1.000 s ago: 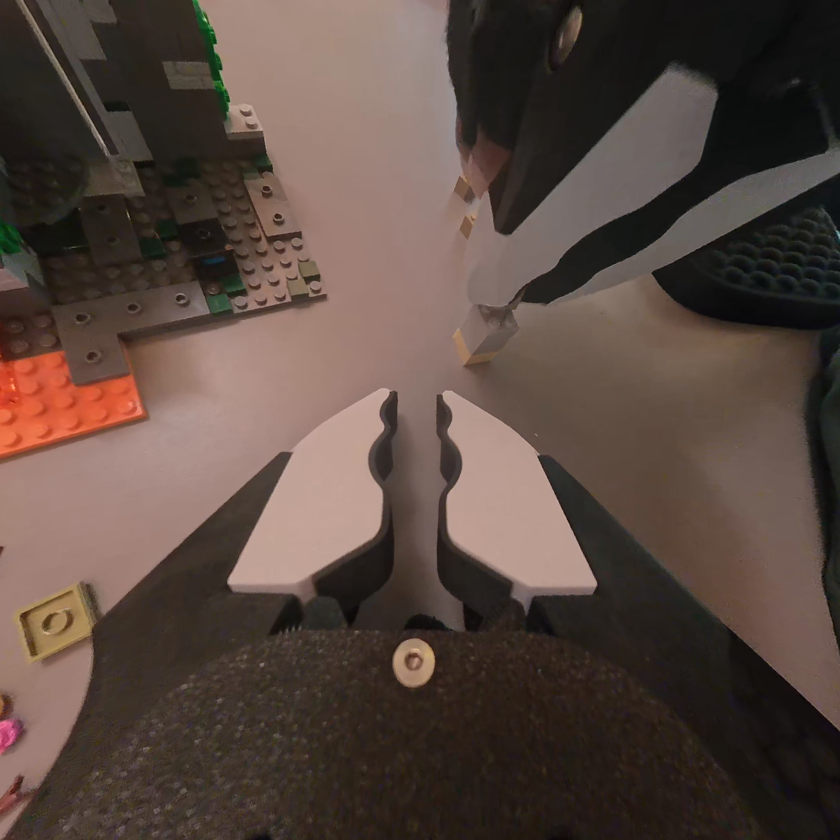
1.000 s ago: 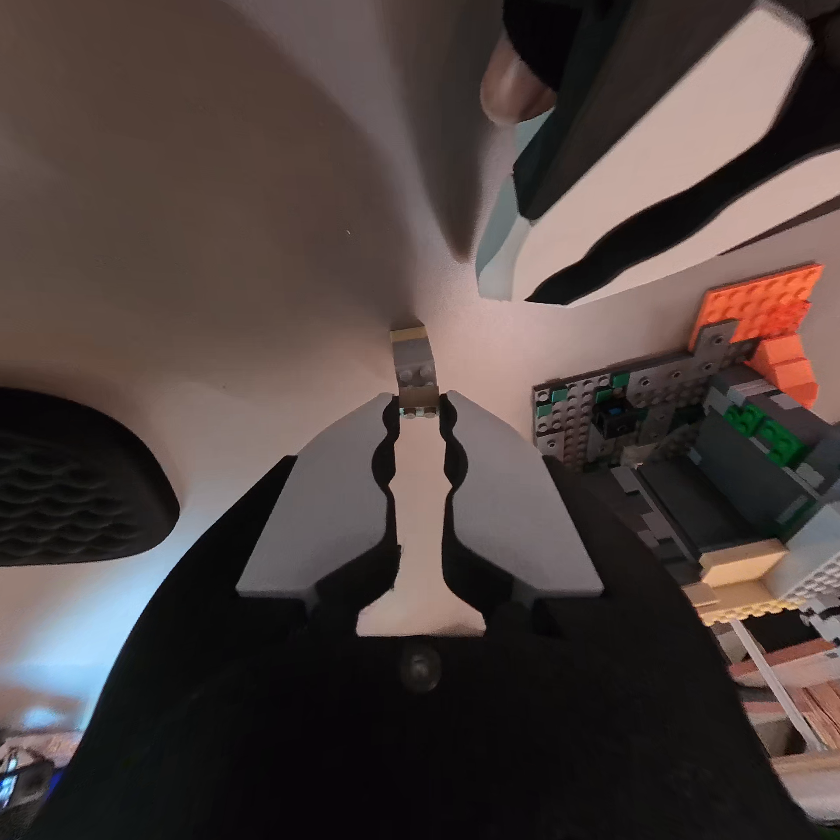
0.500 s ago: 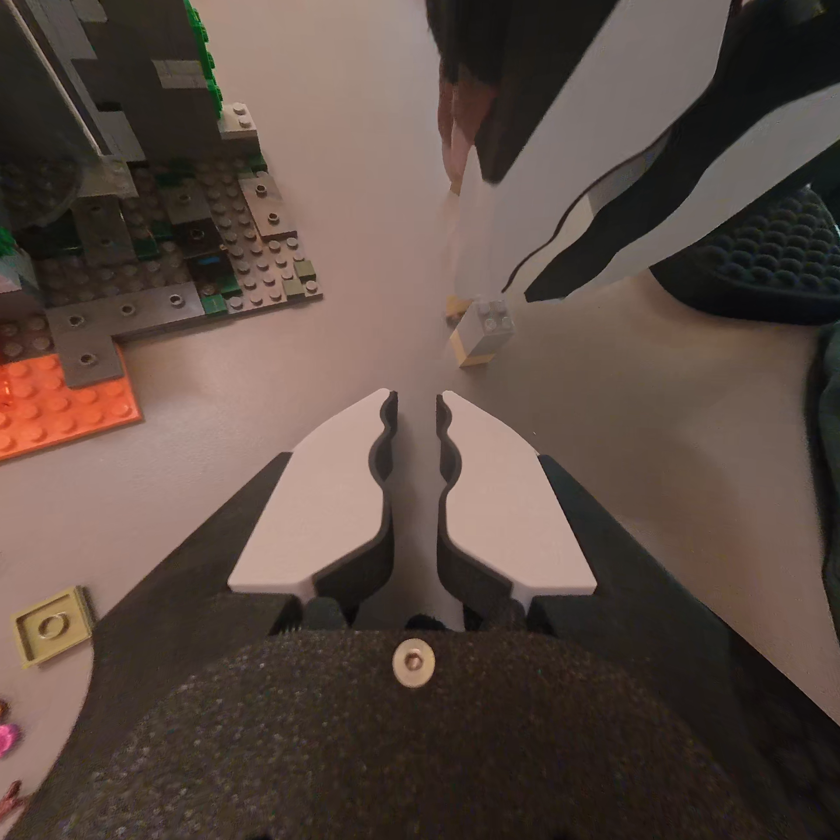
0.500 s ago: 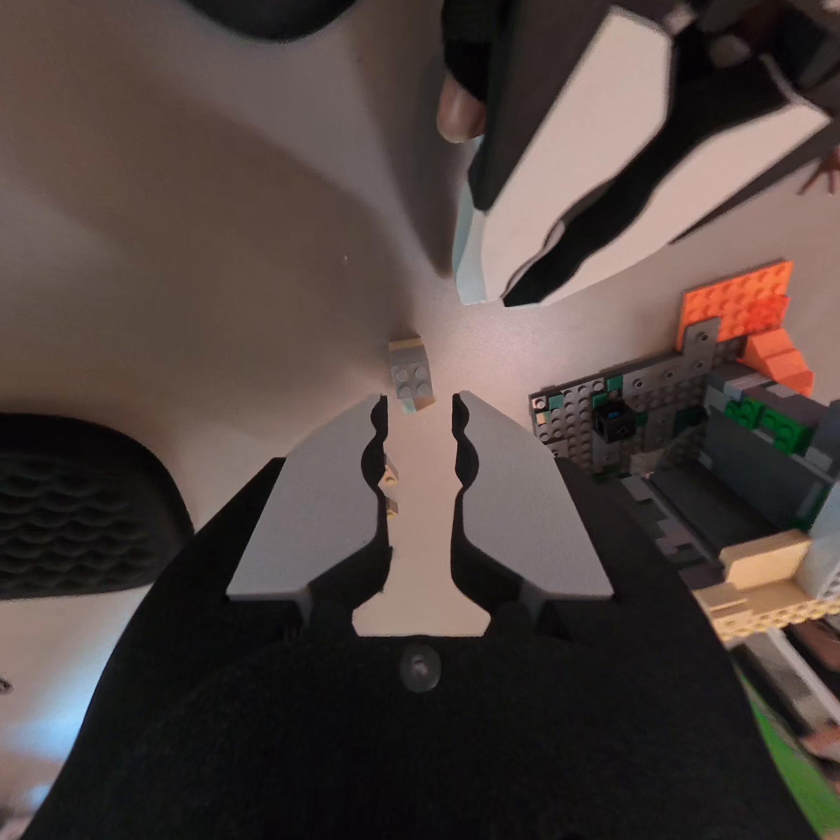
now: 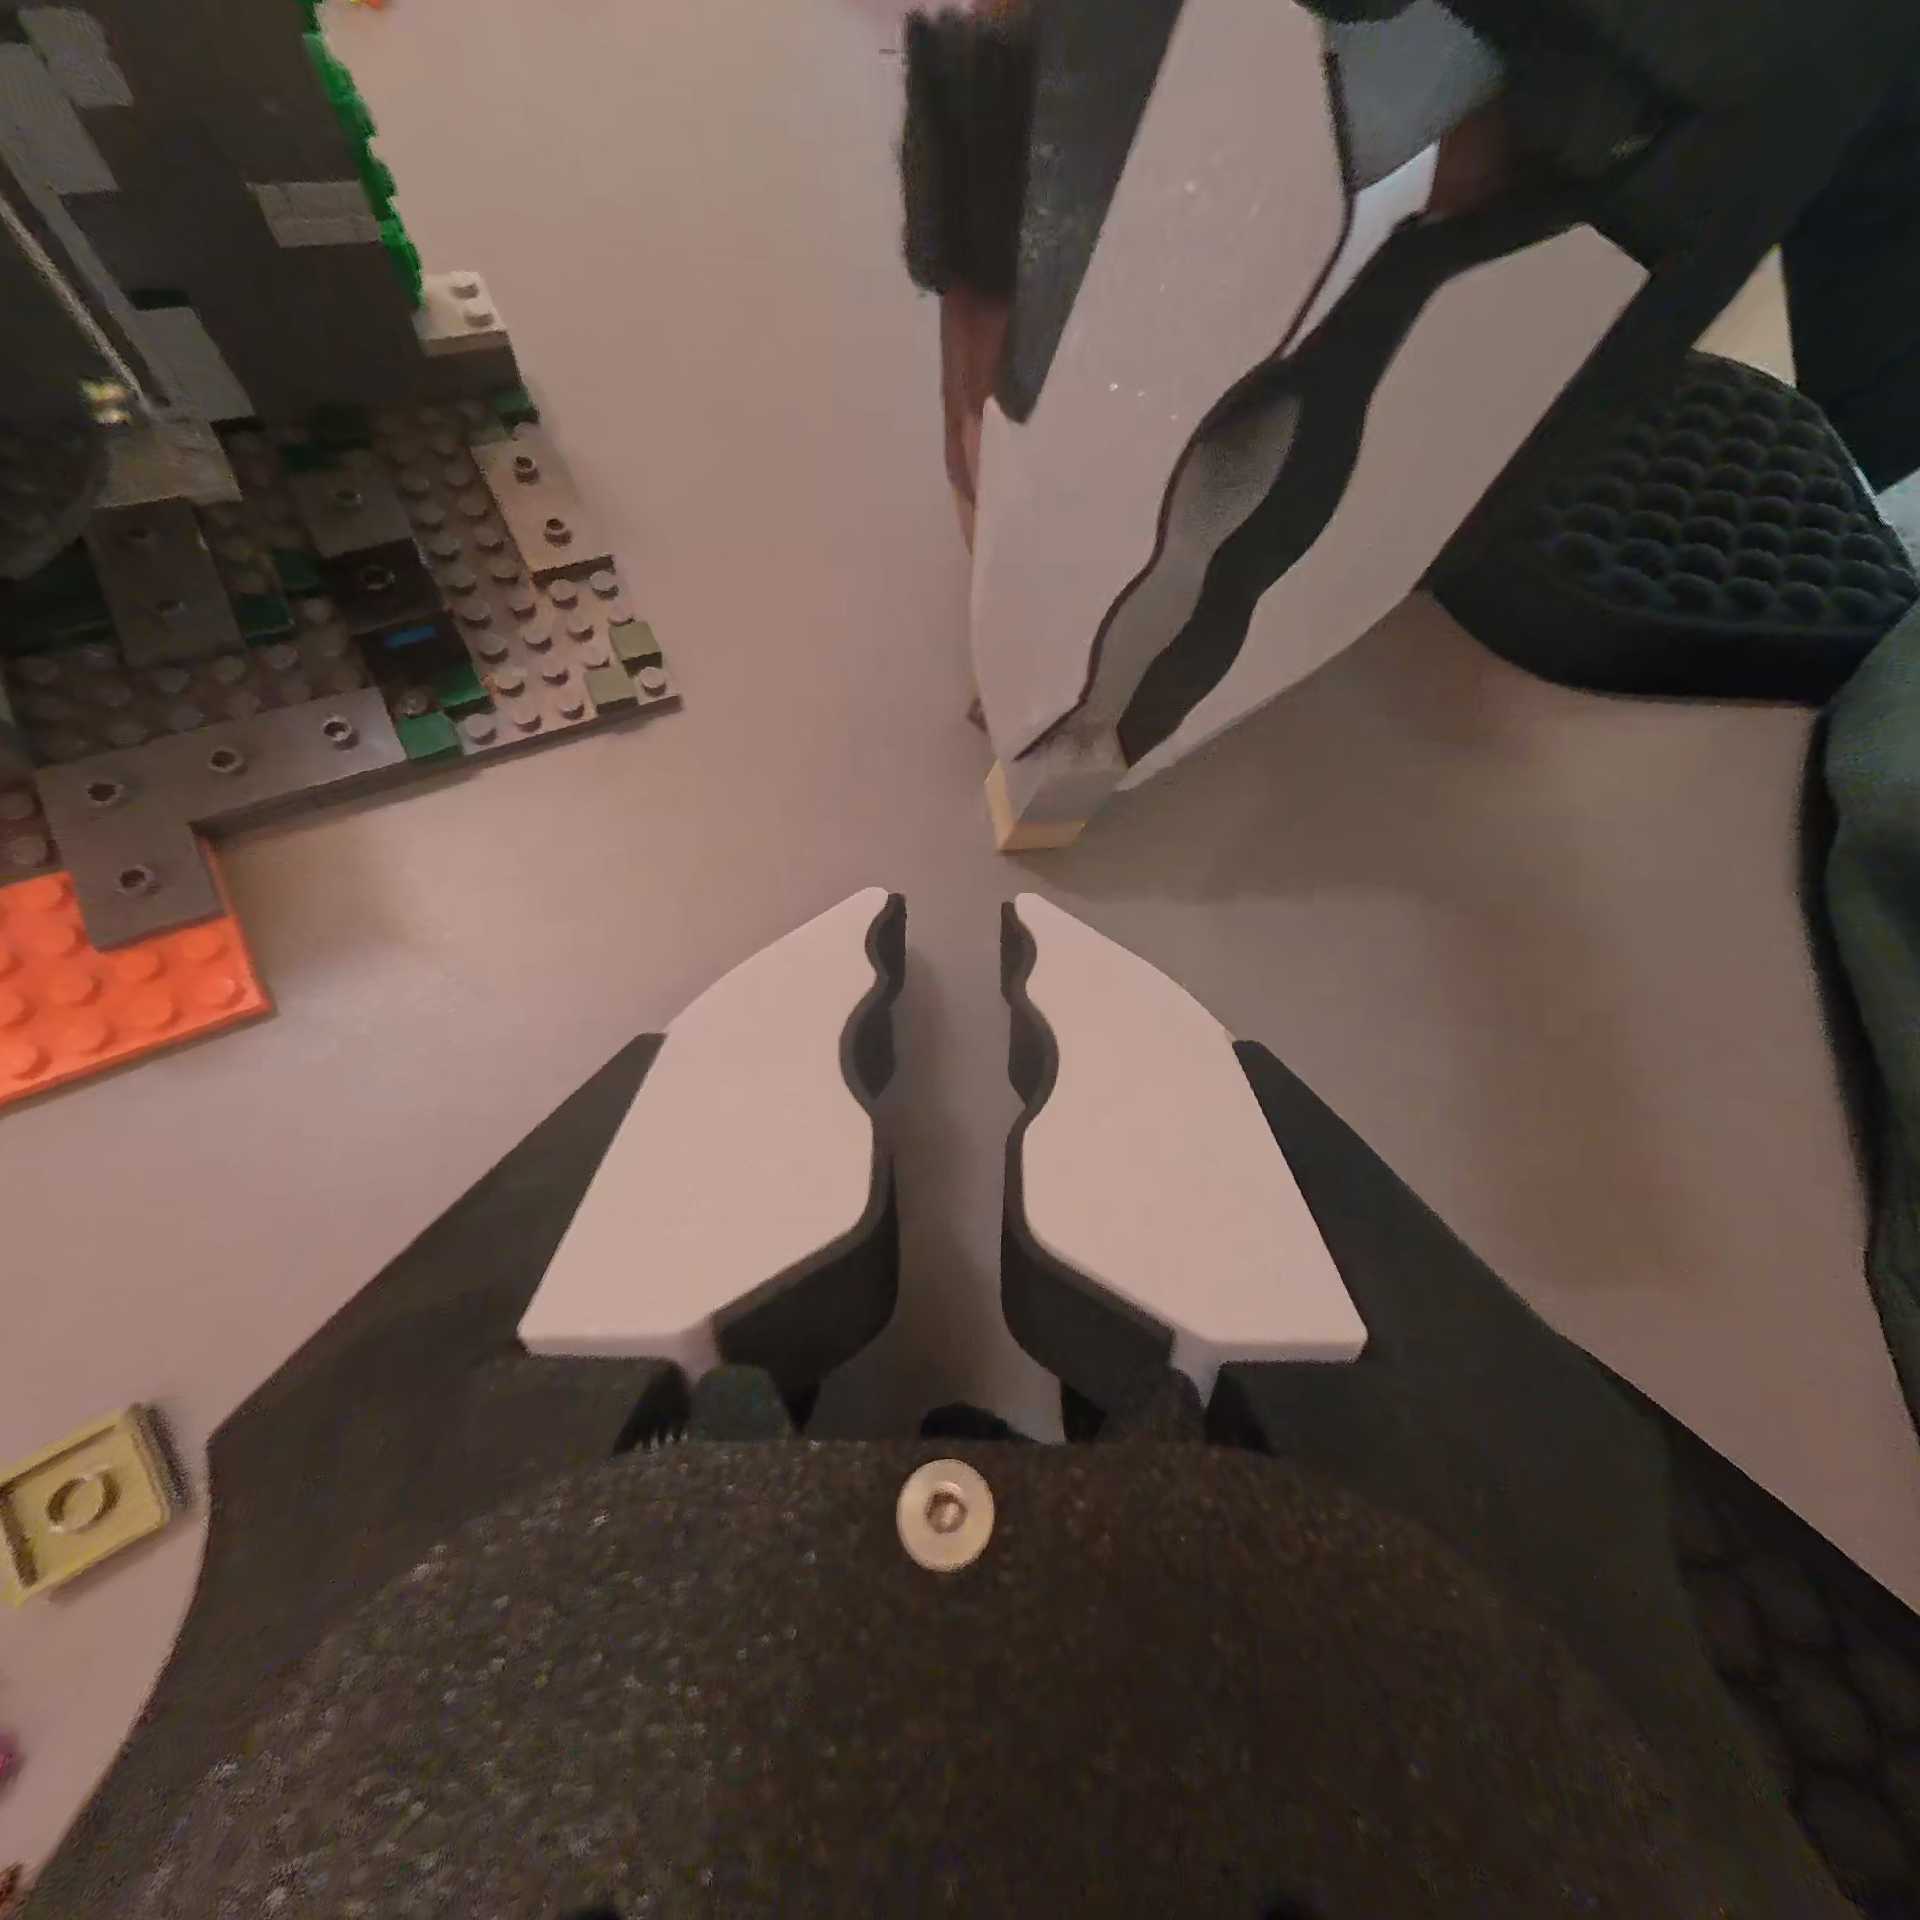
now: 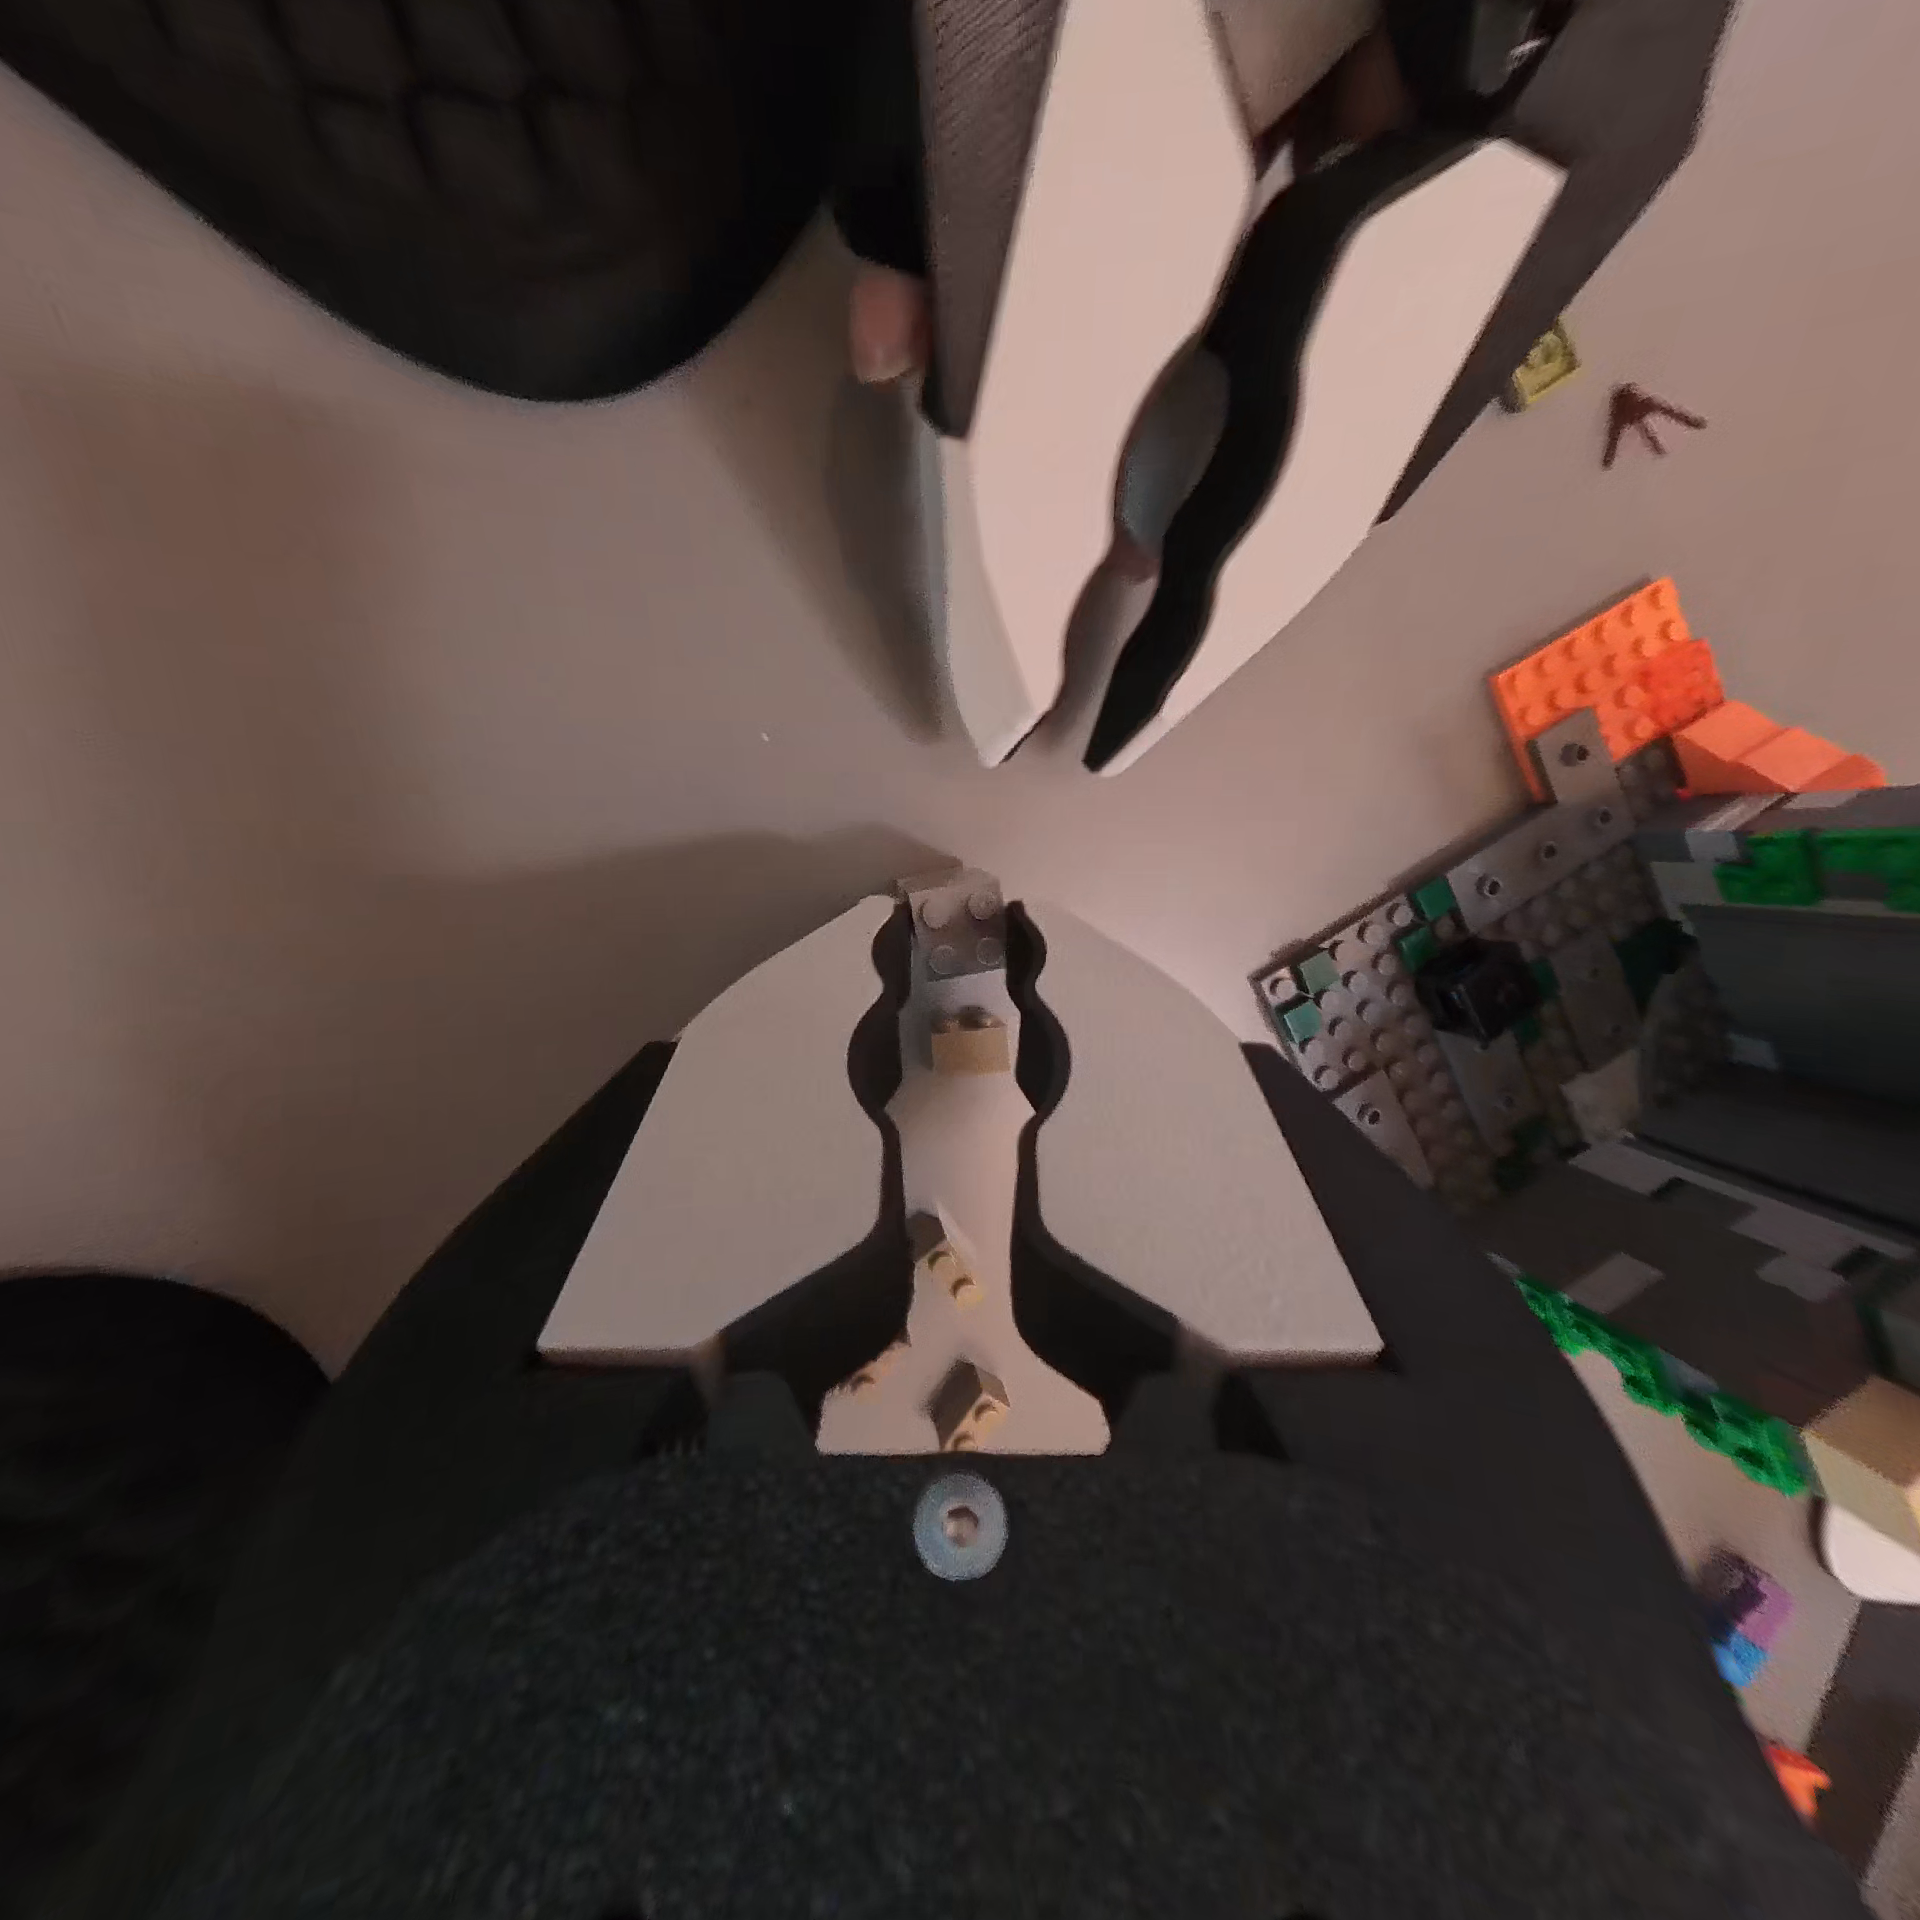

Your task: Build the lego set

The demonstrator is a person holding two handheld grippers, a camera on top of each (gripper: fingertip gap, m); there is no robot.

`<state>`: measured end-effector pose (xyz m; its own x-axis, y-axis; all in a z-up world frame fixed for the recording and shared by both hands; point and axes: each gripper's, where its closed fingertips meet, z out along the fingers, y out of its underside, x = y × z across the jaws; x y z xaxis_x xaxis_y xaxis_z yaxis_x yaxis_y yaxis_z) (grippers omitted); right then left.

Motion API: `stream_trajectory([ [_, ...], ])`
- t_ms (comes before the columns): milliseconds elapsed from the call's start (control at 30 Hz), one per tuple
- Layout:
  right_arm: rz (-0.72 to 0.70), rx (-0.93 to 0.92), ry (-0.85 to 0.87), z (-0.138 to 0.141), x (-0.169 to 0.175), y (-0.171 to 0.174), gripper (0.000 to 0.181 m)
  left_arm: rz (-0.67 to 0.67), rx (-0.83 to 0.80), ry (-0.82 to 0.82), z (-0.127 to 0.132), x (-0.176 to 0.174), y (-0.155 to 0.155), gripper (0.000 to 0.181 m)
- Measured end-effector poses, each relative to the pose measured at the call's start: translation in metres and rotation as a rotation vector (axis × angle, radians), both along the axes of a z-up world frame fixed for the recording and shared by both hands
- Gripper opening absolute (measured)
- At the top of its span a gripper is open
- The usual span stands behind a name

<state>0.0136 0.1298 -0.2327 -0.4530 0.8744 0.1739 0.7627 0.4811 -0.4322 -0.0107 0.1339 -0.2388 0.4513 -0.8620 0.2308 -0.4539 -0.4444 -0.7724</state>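
A grey 2x2 brick [image 6: 961,930] with a tan base sits on the pale table between the fingertips of my right gripper [image 6: 956,909], which is shut on its sides. In the left wrist view the same brick [image 5: 1060,795] shows under the right gripper [image 5: 1070,743], touching the table. My left gripper [image 5: 948,906] is empty, with a narrow gap between its jaws, and hovers a short way in front of the brick. It also shows in the right wrist view [image 6: 1049,753]. The grey and green lego build [image 5: 312,623] stands to the left.
Several small tan bricks [image 6: 945,1262] lie on the table under my right gripper. The build [image 6: 1507,987] has an orange plate [image 5: 104,987] at its edge. An olive tile [image 5: 73,1507] lies near left. A black textured cushion [image 5: 1683,540] is at the far right. Both grippers' tips are close together, under 4 cm apart.
My right gripper let go of the grey brick, opened above it, then came back down and closed on its sides. My left gripper kept its gap and barely moved.
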Motion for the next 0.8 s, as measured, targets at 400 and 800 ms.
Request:
stream_trajectory([
  [400,-0.306,-0.578,0.904,0.125,0.000,-0.009,0.017,-0.027,0.452,-0.486,0.116,0.024,-0.015,0.032],
  [800,-0.294,-0.590,0.888,0.116,0.002,-0.015,0.020,-0.052,0.498,-0.529,0.125,0.024,-0.024,0.017],
])
